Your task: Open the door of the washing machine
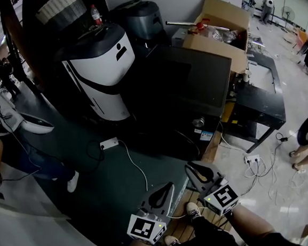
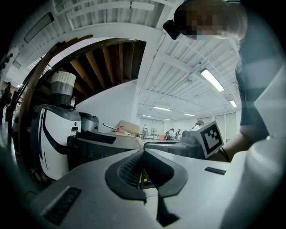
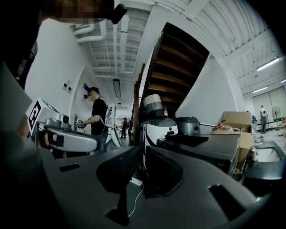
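Note:
The washing machine is a black box-shaped unit with a dark flat lid, standing in the middle of the head view; its lid is down. It also shows as the washing machine in the left gripper view and the washing machine in the right gripper view. My left gripper hangs low in front of it, well short of it, jaws together and empty. The left gripper shows its tips meeting. My right gripper is beside it, a little nearer the machine. The right gripper has a narrow gap between its jaws, with nothing in it.
A white and black rounded machine stands left of the washer, a cardboard box behind it, a low black table to its right. A white power strip and cable lie on the floor. People stand at the left and right edges.

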